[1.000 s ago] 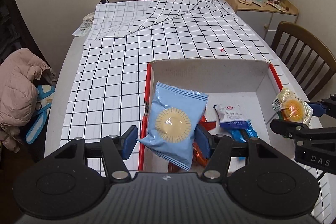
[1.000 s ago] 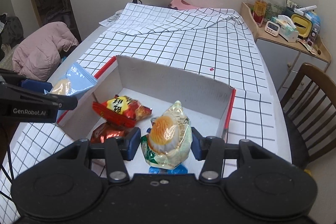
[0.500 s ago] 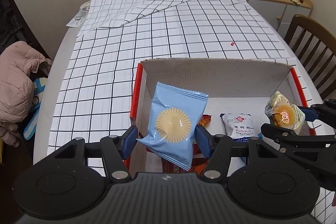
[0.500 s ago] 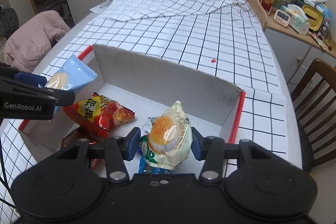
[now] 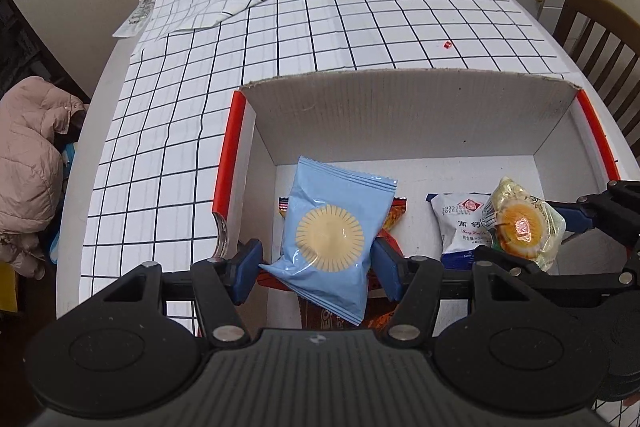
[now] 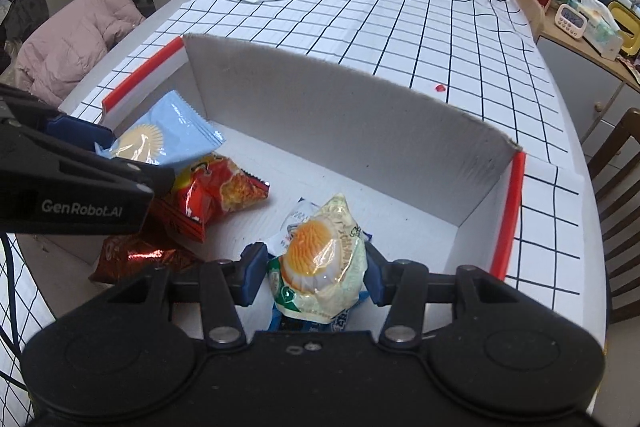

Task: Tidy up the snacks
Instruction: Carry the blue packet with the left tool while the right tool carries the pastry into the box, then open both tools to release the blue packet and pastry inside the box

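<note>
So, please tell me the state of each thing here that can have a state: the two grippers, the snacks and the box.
left gripper: shut on the blue packet, above the box
blue packet: held, in the air
right gripper: shut on the clear egg packet
clear egg packet: held, in the air
cardboard box: open at the top, snacks inside
red snack bag: lying in the box
white and blue packet: lying in the box

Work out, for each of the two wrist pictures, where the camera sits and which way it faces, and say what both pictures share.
Left wrist: sits behind the left gripper, looking steeply down into the white box; its own fingers clamp the blue packet.
Right wrist: sits behind the right gripper, facing down into the box's right part; its fingers clamp the egg-print packet.
Shared: the box, both held packets, the red snack bag, the checked tablecloth, each other's gripper.
</note>
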